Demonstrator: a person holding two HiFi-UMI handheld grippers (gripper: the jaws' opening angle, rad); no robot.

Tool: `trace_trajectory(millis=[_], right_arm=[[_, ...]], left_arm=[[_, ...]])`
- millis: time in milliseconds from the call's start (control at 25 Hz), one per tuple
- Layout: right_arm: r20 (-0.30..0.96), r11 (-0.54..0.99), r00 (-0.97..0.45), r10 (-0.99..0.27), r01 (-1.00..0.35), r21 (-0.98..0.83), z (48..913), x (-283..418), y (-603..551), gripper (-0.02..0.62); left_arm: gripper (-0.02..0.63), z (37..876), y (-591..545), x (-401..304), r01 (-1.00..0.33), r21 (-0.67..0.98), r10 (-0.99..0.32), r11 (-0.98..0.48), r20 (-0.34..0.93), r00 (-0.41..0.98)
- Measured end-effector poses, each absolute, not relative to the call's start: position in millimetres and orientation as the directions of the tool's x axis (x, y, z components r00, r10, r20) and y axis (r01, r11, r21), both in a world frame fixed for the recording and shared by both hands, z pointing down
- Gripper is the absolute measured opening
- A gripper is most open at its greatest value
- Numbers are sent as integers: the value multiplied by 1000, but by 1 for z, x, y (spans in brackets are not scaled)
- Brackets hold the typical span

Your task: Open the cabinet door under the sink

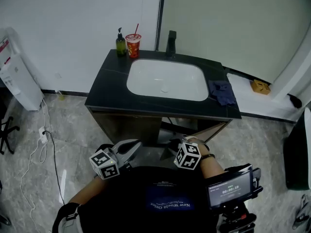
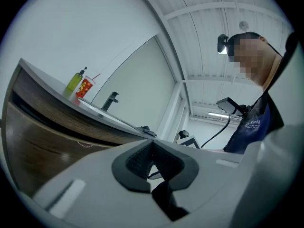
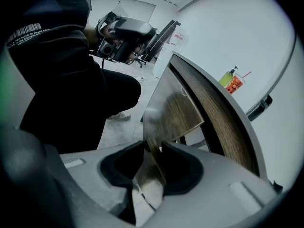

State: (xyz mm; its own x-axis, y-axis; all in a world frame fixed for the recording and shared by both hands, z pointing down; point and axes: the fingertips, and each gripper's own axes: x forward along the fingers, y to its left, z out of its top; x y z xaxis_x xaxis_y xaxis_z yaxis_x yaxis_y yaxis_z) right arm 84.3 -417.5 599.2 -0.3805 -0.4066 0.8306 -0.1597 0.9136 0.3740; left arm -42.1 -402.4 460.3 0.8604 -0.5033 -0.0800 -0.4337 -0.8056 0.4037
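Observation:
A dark-topped vanity [image 1: 109,84] with a white sink [image 1: 165,79] stands ahead, its wood cabinet front [image 1: 126,127] below. One cabinet door [image 3: 173,108] is swung out from the front, leaving a dark opening [image 1: 177,130] under the sink. My right gripper [image 3: 152,148] points down at the door's free edge and is shut on it, the panel running between both pads. In the head view, the right gripper [image 1: 173,144] is just below the opening. My left gripper [image 1: 137,144] hangs level beside it, off the closed left panel. The left gripper [image 2: 152,144] is shut and holds nothing.
On the countertop are a green soap bottle [image 1: 120,43], a red cup with a straw [image 1: 132,45], a black faucet [image 1: 170,42] and a dark cloth [image 1: 222,92]. A white appliance [image 1: 17,81] and floor cables [image 1: 43,135] lie at left. A white ledge [image 1: 252,98] runs at right.

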Motion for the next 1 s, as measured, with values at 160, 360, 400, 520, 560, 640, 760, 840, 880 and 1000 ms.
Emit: trace_trajectory(millis=[160, 360, 400, 520, 560, 640, 760, 840, 880, 1000], right_arm=[[837, 914, -368, -406, -140, 382, 598, 90, -394, 120], [850, 919, -352, -392, -119, 375, 601, 99, -365, 124], [852, 921, -350, -389, -113, 373, 601, 101, -360, 126], [862, 926, -340, -376, -93, 367, 601, 109, -344, 126], [865, 927, -337, -372, -86, 366, 601, 112, -339, 127], [870, 929, -330, -366, -72, 364, 600, 119, -328, 130], [881, 932, -314, -355, -49, 358, 601, 130, -312, 135], [885, 933, -307, -351, -38, 357, 602, 137, -301, 140], [887, 934, -303, -350, -33, 357, 602, 140, -296, 141], [895, 935, -286, -342, -11, 354, 603, 153, -279, 147]], left_arm=[[6, 462, -370, -50, -446, 399, -516, -801, -81, 853], [6, 465, -336, -54, -453, 409, -528, -792, -88, 845], [6, 465, -330, -54, -450, 409, -527, -794, -94, 844], [6, 463, -311, -53, -457, 406, -534, -792, -96, 840], [6, 463, -305, -52, -462, 407, -539, -788, -93, 837], [6, 462, -293, -50, -471, 414, -549, -779, -87, 831], [6, 463, -275, -46, -476, 418, -556, -774, -90, 826], [6, 465, -264, -43, -474, 418, -557, -775, -99, 824], [6, 467, -259, -40, -472, 418, -557, -776, -104, 824], [6, 471, -245, -29, -465, 423, -556, -778, -116, 823]])
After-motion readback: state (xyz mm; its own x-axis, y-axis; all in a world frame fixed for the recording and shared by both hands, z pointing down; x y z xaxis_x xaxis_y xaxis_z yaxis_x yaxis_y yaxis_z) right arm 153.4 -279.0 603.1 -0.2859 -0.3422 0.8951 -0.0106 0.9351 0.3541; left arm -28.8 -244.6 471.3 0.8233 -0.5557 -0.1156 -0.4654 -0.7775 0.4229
